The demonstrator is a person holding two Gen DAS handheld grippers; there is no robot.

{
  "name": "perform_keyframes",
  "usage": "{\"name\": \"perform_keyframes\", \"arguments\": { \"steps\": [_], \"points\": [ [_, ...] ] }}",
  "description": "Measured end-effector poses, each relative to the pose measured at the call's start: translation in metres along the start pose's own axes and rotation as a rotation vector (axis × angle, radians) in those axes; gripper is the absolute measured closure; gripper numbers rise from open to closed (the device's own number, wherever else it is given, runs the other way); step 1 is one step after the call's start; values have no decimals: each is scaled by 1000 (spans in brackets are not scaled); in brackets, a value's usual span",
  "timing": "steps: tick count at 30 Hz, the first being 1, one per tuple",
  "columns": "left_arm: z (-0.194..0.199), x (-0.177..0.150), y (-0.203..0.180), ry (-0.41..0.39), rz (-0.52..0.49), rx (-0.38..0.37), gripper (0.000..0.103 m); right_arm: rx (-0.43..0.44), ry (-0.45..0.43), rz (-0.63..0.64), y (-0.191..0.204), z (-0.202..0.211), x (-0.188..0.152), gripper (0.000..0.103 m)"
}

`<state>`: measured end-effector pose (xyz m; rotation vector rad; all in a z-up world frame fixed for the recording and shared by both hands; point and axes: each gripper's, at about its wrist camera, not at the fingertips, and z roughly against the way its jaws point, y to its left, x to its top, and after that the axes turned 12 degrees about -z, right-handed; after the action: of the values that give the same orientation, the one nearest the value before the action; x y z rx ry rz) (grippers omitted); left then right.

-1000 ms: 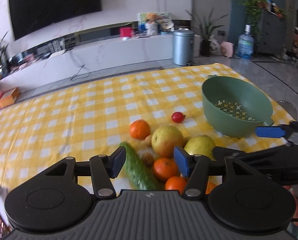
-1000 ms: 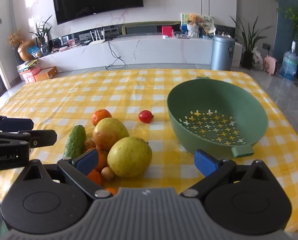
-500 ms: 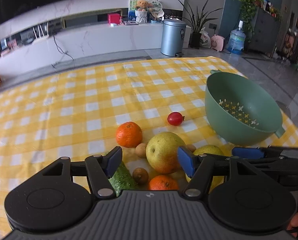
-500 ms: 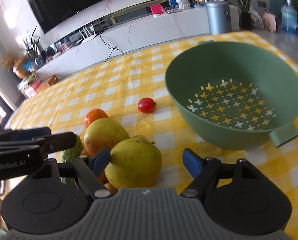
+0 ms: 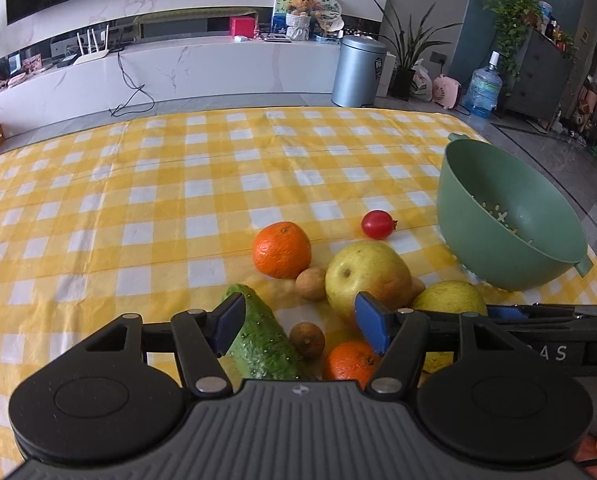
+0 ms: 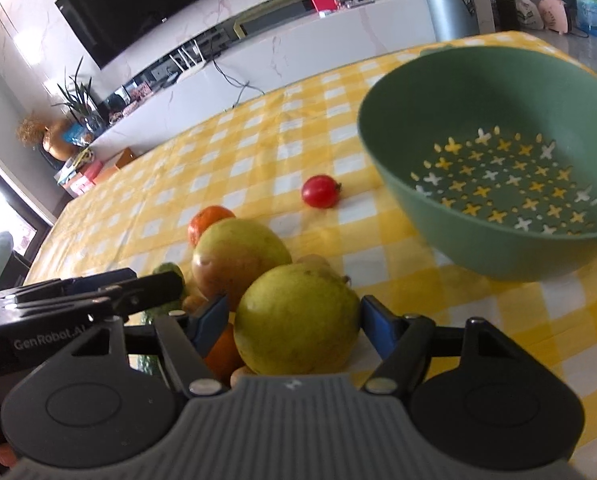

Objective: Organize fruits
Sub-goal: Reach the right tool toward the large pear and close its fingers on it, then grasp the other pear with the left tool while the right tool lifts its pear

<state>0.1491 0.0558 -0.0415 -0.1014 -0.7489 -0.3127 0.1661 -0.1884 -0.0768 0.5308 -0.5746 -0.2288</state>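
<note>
A pile of fruit lies on the yellow checked tablecloth. My right gripper has its blue pads on both sides of a yellow-green pear; contact looks close but I cannot confirm a grip. A second, blushed pear lies behind it. My left gripper is open over a cucumber, a small brown fruit and an orange. Another orange and a cherry tomato lie farther out. An empty green colander stands at the right.
The table's right edge runs just past the colander. A white TV console, a metal bin and a water bottle stand beyond the table's far edge.
My right gripper has moved forward and narrowed around the yellow-green pear. My left gripper has shifted over the cucumber and stayed open.
</note>
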Motion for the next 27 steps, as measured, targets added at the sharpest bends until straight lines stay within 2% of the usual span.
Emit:
{"name": "perform_keyframes", "arguments": {
  "steps": [10, 16, 20, 27],
  "points": [
    [3, -3, 1, -6, -7, 3, 29, -13, 15, -1, -2, -3, -3, 36],
    [3, 0, -8, -18, -38, -21, 28, -98, -22, -17, -10, 8, 0, 36],
    [-3, 5, -16, -17, -70, -35, 25, -122, -28, -37, -16, 11, 3, 36],
    [-19, 11, -27, -10, -120, -65, 24, -67, -7, -181, -40, 14, 11, 35]
  ]
}}
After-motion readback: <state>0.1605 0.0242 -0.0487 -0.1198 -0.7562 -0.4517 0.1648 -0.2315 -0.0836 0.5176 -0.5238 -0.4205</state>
